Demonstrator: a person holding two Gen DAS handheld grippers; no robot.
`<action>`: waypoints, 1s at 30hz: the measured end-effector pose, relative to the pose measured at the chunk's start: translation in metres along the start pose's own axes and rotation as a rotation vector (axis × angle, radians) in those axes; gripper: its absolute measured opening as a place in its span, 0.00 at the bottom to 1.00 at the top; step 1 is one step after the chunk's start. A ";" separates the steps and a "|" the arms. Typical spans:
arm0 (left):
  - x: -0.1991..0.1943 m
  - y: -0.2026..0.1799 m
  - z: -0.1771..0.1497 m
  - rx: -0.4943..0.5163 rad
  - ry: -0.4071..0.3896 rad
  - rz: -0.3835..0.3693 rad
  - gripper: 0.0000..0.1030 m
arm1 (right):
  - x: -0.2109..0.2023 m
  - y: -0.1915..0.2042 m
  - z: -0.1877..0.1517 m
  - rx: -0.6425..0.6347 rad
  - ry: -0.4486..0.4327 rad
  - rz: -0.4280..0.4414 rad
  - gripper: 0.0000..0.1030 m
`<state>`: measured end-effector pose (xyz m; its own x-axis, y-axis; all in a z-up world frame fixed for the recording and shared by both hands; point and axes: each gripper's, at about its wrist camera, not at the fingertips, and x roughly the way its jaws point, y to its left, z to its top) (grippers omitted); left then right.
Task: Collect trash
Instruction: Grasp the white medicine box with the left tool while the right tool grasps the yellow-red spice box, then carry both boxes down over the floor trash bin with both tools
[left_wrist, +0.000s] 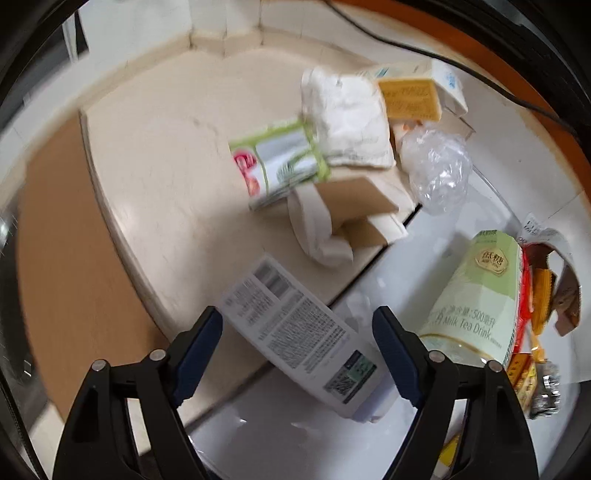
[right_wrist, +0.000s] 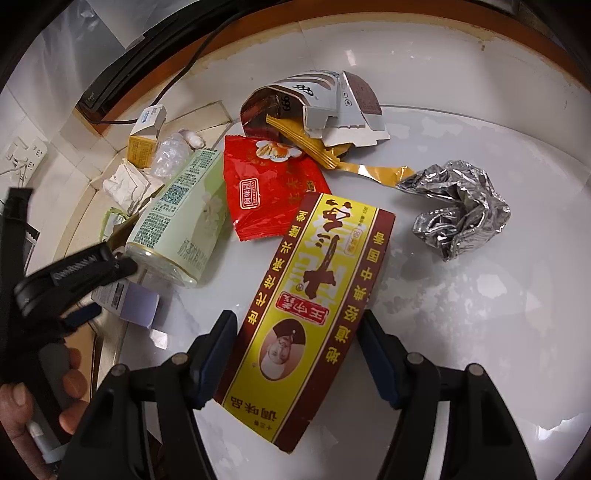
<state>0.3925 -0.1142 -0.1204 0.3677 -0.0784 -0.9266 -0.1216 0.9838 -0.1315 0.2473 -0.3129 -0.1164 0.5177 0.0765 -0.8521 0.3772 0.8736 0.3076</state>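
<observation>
Boxes sit between both sets of jaws on the white table (right_wrist: 480, 314). Right gripper (right_wrist: 297, 360), jaws apart, straddles the yellow box (right_wrist: 306, 314), long axis running away from it. Left gripper (left_wrist: 297, 354), also apart, straddles the white box (left_wrist: 295, 332) lying diagonally.

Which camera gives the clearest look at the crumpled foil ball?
The right wrist view: the foil ball lies whole and sharp on the white surface, beyond the yellow carton. The left wrist view catches only a blurred sliver of it at the right edge.
</observation>
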 end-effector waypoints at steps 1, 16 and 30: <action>0.001 0.003 -0.002 -0.020 0.012 -0.034 0.73 | 0.000 0.001 0.000 0.001 0.002 0.005 0.65; -0.030 0.013 -0.065 0.115 -0.036 -0.183 0.32 | -0.018 0.002 -0.030 -0.048 -0.012 0.092 0.59; -0.079 0.083 -0.158 0.165 -0.179 -0.240 0.32 | -0.057 0.006 -0.054 -0.056 -0.129 0.157 0.24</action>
<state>0.2080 -0.0521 -0.1136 0.5256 -0.2960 -0.7976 0.1333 0.9546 -0.2664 0.1782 -0.2856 -0.0886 0.6620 0.1551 -0.7332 0.2424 0.8814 0.4054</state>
